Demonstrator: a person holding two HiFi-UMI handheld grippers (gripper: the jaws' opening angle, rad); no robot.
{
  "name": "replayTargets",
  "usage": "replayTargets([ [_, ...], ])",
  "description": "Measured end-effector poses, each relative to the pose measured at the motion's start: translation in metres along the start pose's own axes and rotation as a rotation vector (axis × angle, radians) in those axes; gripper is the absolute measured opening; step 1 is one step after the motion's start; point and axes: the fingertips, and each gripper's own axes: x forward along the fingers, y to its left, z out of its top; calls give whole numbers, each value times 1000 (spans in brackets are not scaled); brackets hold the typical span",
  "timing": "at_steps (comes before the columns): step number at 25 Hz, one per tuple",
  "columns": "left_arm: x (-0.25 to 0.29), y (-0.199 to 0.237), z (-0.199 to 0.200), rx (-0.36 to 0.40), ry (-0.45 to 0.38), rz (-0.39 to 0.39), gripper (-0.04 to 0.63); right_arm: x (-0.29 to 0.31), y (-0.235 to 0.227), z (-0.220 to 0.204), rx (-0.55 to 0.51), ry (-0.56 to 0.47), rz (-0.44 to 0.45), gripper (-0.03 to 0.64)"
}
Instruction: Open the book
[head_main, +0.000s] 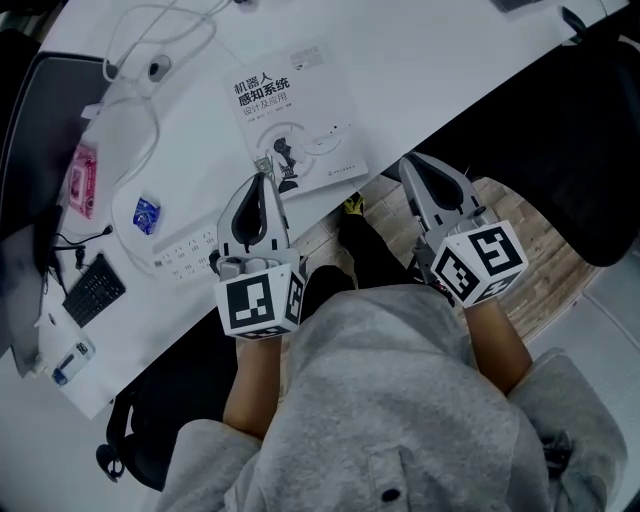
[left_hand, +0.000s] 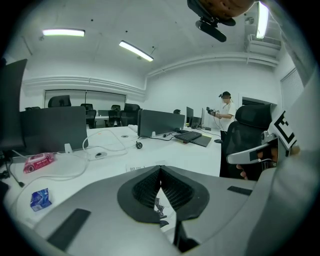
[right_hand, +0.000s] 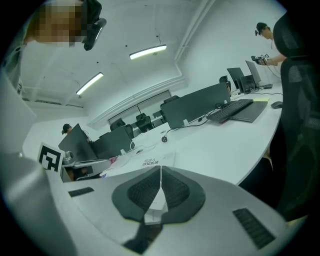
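Left claw (head_main: 265, 180), clenched shut and empty, tip poised over the near left corner of the book (head_main: 292, 118); whether touching the cover or just above it, impossible to tell. Right claw (head_main: 408, 160), likewise clenched on nothing, just off the book's near right corner, out past the edge of the table (head_main: 450, 60). Book closed, cover up, lying flat on the white table, near edge close to the table's rim. Left of the book and well apart from it: a small blue packet (head_main: 146, 214) and a pink packet (head_main: 82, 180).

Step in hand, by judgement: the approach, cover not yet lifted.

To do it well:
- Part one claw slightly before meeting the book.
- Slip a single jaw under the cover alone, at the free edge opposite the spine.
- Pinch lightly, then swing the cover up in an arc toward the spine.
- Rest the other claw, kept shut, on the book near the spine to stop any sliding on the smooth table.

Likely pitfalls: catching several pages along with the cover, or nudging the book off the near rim.
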Motion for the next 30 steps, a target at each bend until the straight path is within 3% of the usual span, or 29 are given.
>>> replayTargets([
  [12,-15,6,11,-1,-38,51,9,-1,4,3,-26,17,41,29],
  [19,-16,13,0,-11,-16,58,9,6,9,-1,-21,30,58,29],
  [30,3,25,-36,-30,56,37,9,20,10,-31,95,72,110,37],
])
